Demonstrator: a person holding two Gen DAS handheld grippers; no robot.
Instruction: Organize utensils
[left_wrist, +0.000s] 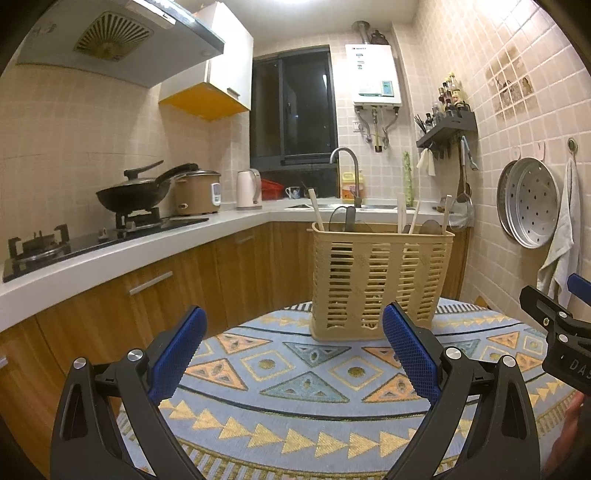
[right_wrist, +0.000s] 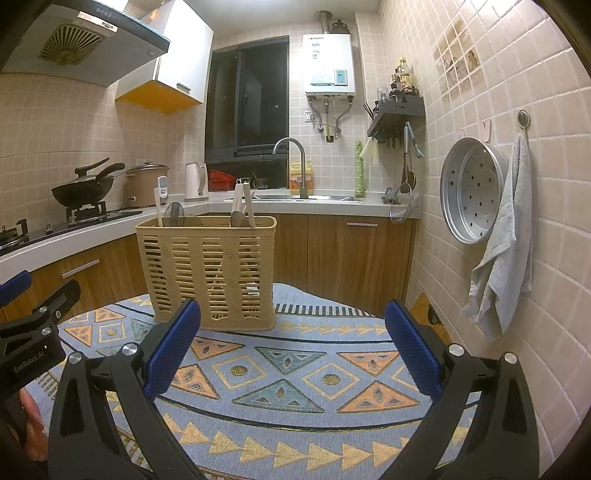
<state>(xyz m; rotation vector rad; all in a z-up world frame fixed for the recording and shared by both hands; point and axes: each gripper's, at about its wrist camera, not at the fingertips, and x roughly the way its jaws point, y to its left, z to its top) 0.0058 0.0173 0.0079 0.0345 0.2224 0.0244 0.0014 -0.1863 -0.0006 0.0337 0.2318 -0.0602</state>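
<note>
A beige slotted utensil basket (left_wrist: 380, 284) (right_wrist: 210, 273) stands upright at the far side of a round table with a patterned blue cloth (left_wrist: 306, 391) (right_wrist: 295, 387). Several utensils (left_wrist: 417, 221) (right_wrist: 240, 210) stick out of its top: pale handles and dark spoon or ladle heads. My left gripper (left_wrist: 295, 347) is open, well short of the basket, nothing between its blue pads. My right gripper (right_wrist: 295, 343) is open too, with the basket ahead to its left. Each gripper shows at the edge of the other's view.
A white L-shaped counter (left_wrist: 110, 254) with wooden cabinets runs left and behind, carrying a wok (left_wrist: 136, 195), a rice cooker, a kettle and a sink tap (right_wrist: 291, 162). On the tiled right wall hang a steamer tray (right_wrist: 469, 188), a towel (right_wrist: 506, 236) and a spice shelf.
</note>
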